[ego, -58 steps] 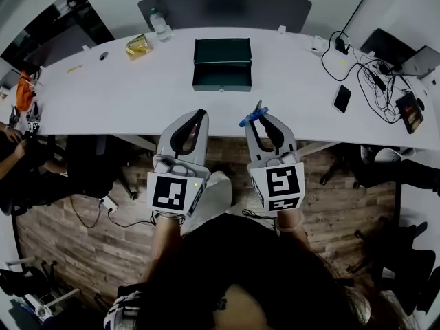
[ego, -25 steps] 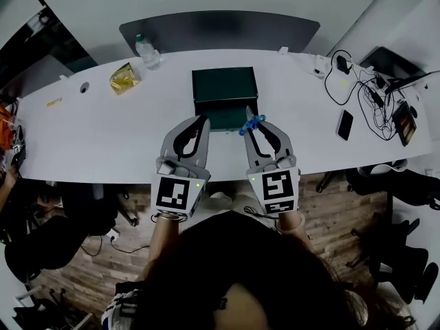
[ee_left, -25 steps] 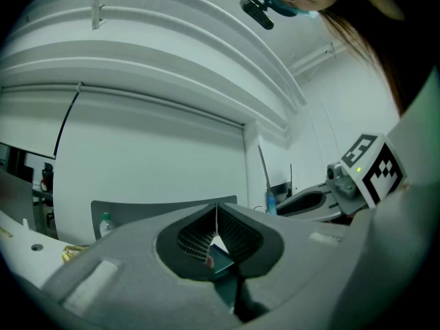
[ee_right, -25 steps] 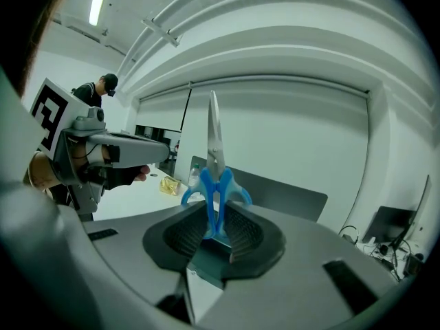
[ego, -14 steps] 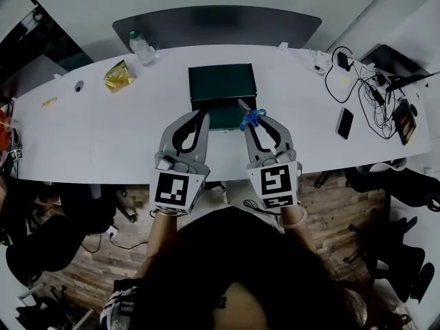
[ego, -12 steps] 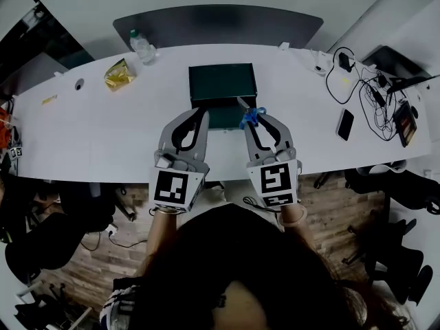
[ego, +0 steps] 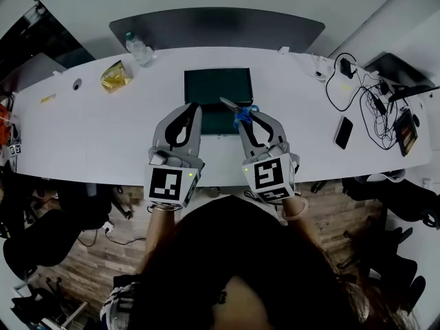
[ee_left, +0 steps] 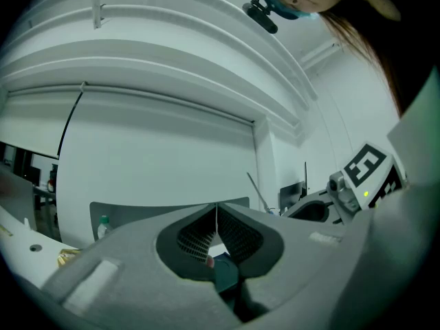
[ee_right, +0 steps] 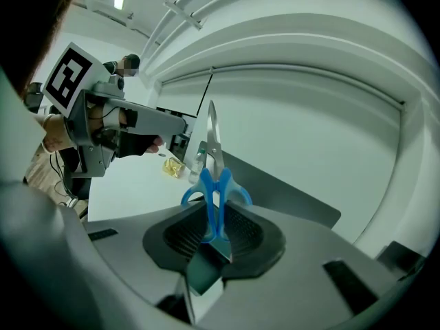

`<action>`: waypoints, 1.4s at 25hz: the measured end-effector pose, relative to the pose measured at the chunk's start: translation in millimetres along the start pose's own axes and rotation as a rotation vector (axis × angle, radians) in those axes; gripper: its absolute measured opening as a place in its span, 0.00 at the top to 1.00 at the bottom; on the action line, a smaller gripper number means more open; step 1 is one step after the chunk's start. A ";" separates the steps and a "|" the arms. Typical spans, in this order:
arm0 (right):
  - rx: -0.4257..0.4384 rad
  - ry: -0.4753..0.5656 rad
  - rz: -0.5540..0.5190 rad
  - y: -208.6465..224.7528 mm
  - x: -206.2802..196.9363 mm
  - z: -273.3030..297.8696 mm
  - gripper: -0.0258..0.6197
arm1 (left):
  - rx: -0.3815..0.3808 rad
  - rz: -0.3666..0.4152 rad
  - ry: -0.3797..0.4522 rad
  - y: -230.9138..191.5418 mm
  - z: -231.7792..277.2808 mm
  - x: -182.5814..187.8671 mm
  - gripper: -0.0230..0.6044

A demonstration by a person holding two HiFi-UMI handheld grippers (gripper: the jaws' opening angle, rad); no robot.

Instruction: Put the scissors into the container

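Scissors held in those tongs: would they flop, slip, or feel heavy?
Probably stiff: the scissors stand straight out of the right tongs without sagging. Pinched only at the blue handles, they might pivot or slip. Slim, so likely light.

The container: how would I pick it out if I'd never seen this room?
Find the long white table that runs across the room. At its middle, straight ahead of the person, sits the container. It is the only dark green rectangular box there; its neighbours are a clear bottle, a yellow packet and a tangle of cables.
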State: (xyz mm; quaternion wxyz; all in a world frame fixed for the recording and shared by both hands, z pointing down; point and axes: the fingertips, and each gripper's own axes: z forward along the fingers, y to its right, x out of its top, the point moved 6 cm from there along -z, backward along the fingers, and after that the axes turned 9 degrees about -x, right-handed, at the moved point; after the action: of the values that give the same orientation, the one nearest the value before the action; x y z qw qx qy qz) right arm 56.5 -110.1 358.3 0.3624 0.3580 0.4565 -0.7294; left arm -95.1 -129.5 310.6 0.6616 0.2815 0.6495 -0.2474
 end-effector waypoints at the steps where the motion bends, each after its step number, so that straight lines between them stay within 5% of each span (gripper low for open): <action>1: 0.010 -0.001 -0.013 1.8 -0.9 3.4 0.83 | 0.006 -0.004 0.000 -0.8 2.8 -0.1 0.93; 35: 0.326 -0.213 -0.310 -18.4 -84.5 126.7 0.83 | 0.152 -0.055 -0.098 -62.9 66.3 -45.4 0.93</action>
State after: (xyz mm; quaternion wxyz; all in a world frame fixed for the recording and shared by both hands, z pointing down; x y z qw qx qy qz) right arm 57.1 -204.4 479.2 0.2298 0.2587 0.3413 -0.8740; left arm -92.5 -222.5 352.6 0.6622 0.3006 0.6031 -0.3277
